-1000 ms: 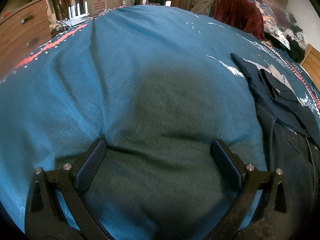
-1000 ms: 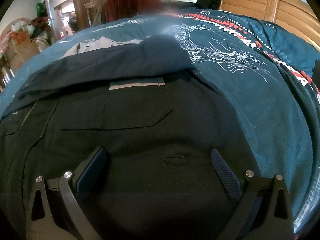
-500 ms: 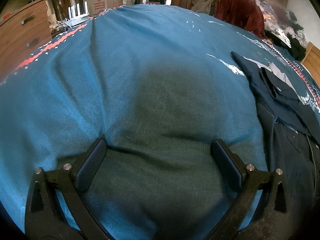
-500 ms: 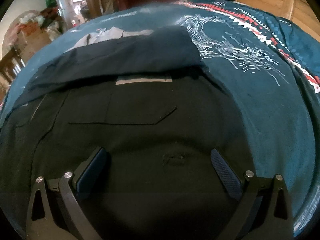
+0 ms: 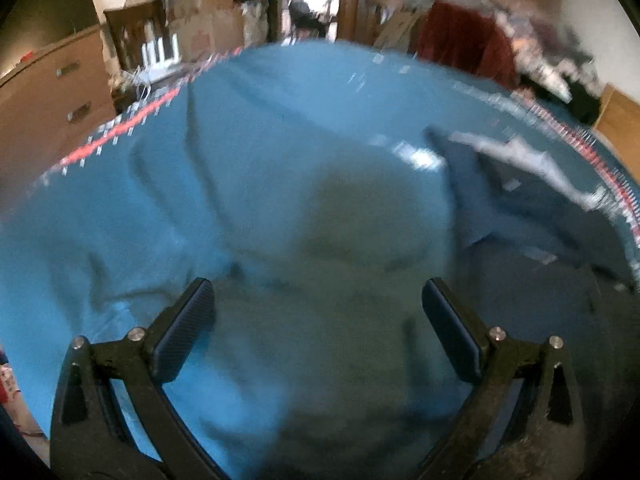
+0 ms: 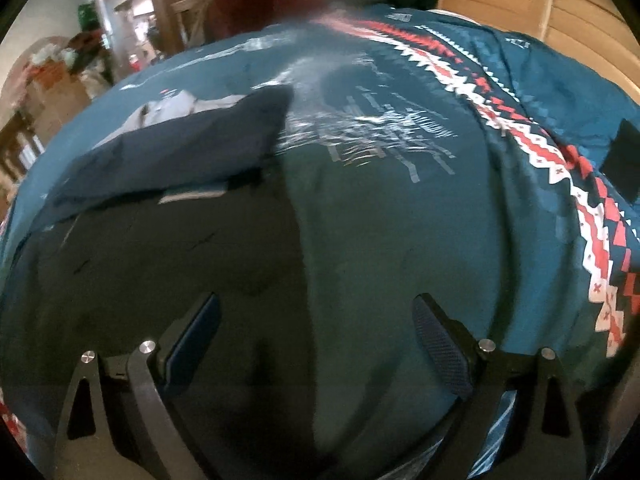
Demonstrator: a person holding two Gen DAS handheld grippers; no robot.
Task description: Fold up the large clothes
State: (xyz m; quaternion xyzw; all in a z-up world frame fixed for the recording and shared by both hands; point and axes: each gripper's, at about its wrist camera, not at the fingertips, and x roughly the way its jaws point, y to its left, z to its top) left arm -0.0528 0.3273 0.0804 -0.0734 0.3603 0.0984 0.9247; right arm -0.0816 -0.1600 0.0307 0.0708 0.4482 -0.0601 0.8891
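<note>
Both grippers shifted since the earlier frames: right one swung rightward off the dark garment, left one pulled back, its view blurred.

Left gripper (image 5: pixel 318 312): fingers (image 5: pixel 184 334) spread wide, holding nothing, hovering over the teal bedspread (image 5: pixel 192 208) well left of the garment. Right gripper (image 6: pixel 316 328): fingers (image 6: pixel 440 342) likewise wide apart and empty, straddling the garment's right edge, one finger over black cloth, the other over bedspread; contact with the cloth cannot be told. Dark garment (image 6: pixel 152 248): lying flat on the bed, a navy fold (image 6: pixel 180 156) across its far part, a grey collar (image 6: pixel 172 106) beyond that. Around the garment: red-and-white patterned border (image 6: pixel 516 120) to its right, wooden headboard (image 6: pixel 540 4) past that, dark red cloth (image 5: pixel 460 44) beyond, wooden dresser (image 5: pixel 44 112) far left.
</note>
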